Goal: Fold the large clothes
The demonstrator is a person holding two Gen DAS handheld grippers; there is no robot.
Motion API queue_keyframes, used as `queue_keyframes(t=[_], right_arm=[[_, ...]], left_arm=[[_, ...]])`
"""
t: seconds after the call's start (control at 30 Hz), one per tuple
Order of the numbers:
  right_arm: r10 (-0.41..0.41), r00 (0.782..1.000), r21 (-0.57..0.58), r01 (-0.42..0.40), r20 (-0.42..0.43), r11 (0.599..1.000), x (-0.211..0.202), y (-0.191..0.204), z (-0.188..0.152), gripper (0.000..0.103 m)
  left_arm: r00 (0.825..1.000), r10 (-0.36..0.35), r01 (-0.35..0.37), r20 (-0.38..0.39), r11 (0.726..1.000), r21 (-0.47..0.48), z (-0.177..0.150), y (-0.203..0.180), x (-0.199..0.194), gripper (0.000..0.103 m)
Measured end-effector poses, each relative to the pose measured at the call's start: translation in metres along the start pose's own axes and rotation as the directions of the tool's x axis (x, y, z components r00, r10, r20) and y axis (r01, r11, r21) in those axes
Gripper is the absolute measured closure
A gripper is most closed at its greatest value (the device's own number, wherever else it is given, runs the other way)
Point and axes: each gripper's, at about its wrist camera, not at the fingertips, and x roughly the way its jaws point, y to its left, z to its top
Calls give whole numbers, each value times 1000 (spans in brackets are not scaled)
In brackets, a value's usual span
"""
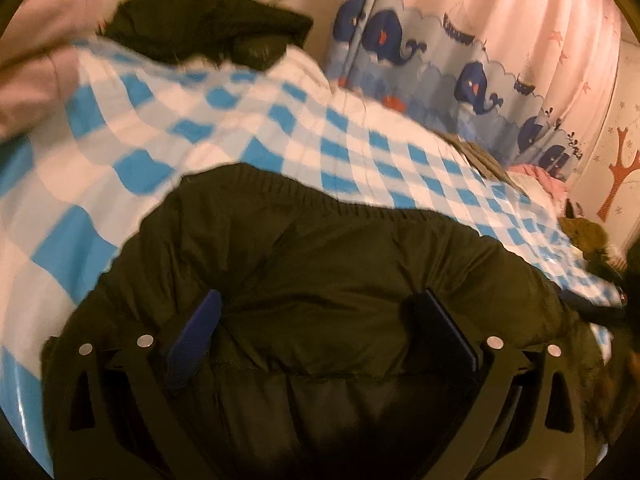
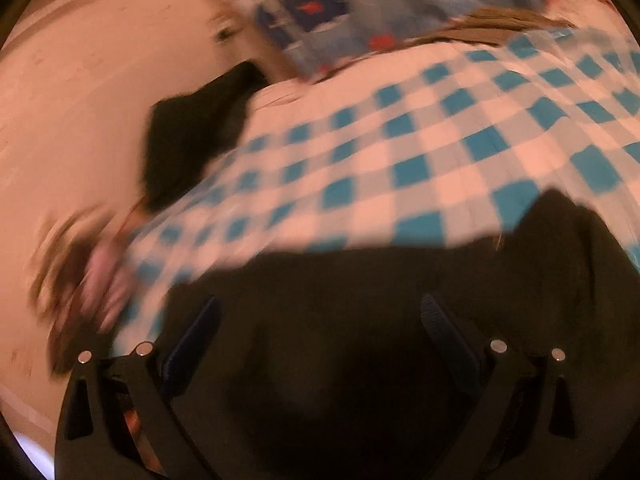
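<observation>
- Step: early, by my reading; the jacket (image 1: 340,280) lies spread on the checked sheet (image 1: 200,120), with no fold visible. The next move calls for each gripper to close on an edge and carry it over.
- Left gripper (image 1: 324,320): jaws wide, holding nothing; the jacket fills the gap between its fingers (image 1: 200,332). Whether they touch the cloth I cannot tell.
- Jacket: dark, padded, ribbed hem towards the bed's middle, in the foreground of both views.
- Second dark garment (image 1: 208,16): bunched at the far edge of the bed, well apart from the jacket.
- Curtain (image 1: 460,60): whale print, behind the bed.
- Right gripper (image 2: 320,320): jaws wide, holding nothing, over the jacket; view blurred, contact unclear.
</observation>
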Motion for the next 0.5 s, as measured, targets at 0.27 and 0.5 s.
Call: queue_keyframes(t=[0.27, 0.5], right_arm=[[210, 945, -113, -244, -252, 963, -65, 91, -134, 7], [272, 842, -46, -330, -465, 943, -14, 135, -190, 7]], left_arm=[[988, -157, 153, 5, 955, -255, -8, 48, -128, 8], [990, -121, 90, -74, 938, -336, -67, 88, -207, 8]])
